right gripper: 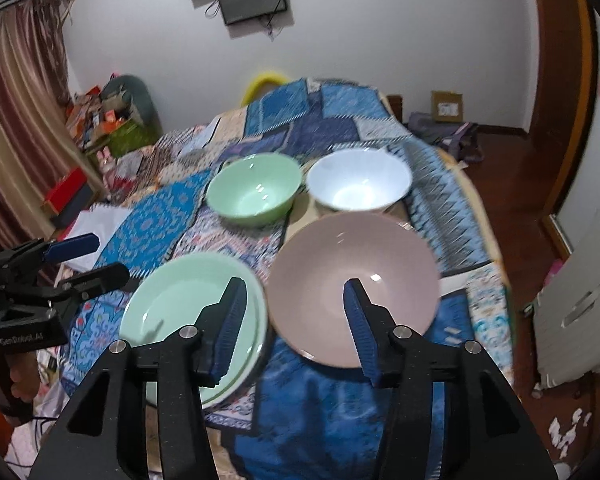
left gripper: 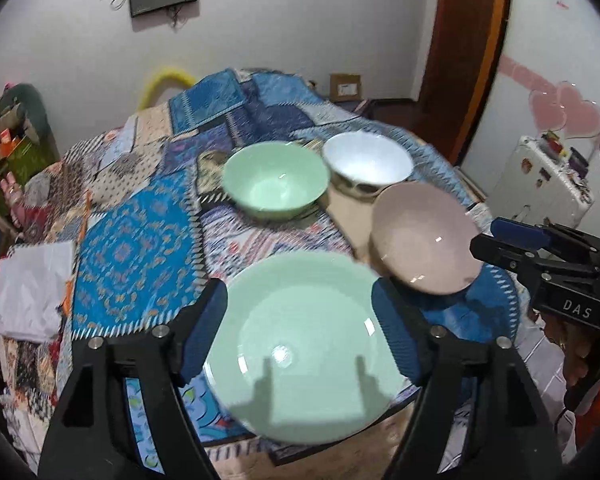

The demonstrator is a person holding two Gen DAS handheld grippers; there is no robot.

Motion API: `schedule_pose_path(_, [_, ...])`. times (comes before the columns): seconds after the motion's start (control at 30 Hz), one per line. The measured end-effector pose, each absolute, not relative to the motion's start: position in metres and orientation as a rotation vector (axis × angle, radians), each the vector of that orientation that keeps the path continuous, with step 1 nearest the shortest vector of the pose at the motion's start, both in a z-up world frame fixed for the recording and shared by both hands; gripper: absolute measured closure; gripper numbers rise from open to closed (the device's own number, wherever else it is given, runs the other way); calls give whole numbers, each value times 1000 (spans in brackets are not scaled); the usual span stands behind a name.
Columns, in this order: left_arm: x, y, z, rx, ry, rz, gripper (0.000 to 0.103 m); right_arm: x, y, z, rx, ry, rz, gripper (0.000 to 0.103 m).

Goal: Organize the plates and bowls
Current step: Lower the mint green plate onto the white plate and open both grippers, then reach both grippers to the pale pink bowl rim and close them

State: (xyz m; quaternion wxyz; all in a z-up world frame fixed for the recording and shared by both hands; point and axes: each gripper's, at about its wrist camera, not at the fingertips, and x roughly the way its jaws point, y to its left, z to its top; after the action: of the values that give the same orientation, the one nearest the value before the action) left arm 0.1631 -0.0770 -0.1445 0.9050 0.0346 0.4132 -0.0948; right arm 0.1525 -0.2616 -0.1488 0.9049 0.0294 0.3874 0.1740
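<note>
Both tools stand open and hold nothing: the left tool (left gripper: 300,332) hangs over the green plate (left gripper: 300,344), the right tool (right gripper: 296,324) over the pink bowl (right gripper: 354,288). Both pieces lie on the patchwork worktop (left gripper: 136,248), seemingly just set down; next, grasp another rim squarely

A pale green plate (left gripper: 300,344) is lying flat on the patchwork cloth (left gripper: 132,248), and a pink plate (left gripper: 422,236) is sitting just beside it. Farther back on the cloth, a green bowl (left gripper: 275,184) and a white bowl (left gripper: 367,162) are standing upright, side by side.
</note>
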Motion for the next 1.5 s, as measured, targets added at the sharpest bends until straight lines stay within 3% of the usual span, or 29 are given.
schedule_pose_path(0.13, [171,-96,-139,89,831,-229,20,155,-276,-141,55,757,317,43])
schedule_pose_path(0.7, [240,-148,-190,73,929,-307,20,189,-325,-182,110,820,220,43])
schedule_pose_path(0.9, [265,-153,-219,39,1002,-300,43,200,-333,-207,146,877,229,44])
schedule_pose_path(1.13, [279,-161,-243,35,1059,-316,55,205,-335,-226,190,931,255,62])
schedule_pose_path(1.2, [282,-163,-247,30,1084,-337,63,206,-337,-230,215,946,266,64])
schedule_pose_path(1.33, [286,-166,-255,13,1113,-360,72,207,-339,-234,241,945,278,68])
schedule_pose_path(1.5, [289,-172,-262,1,1141,-384,88,208,-333,-237,226,951,290,83])
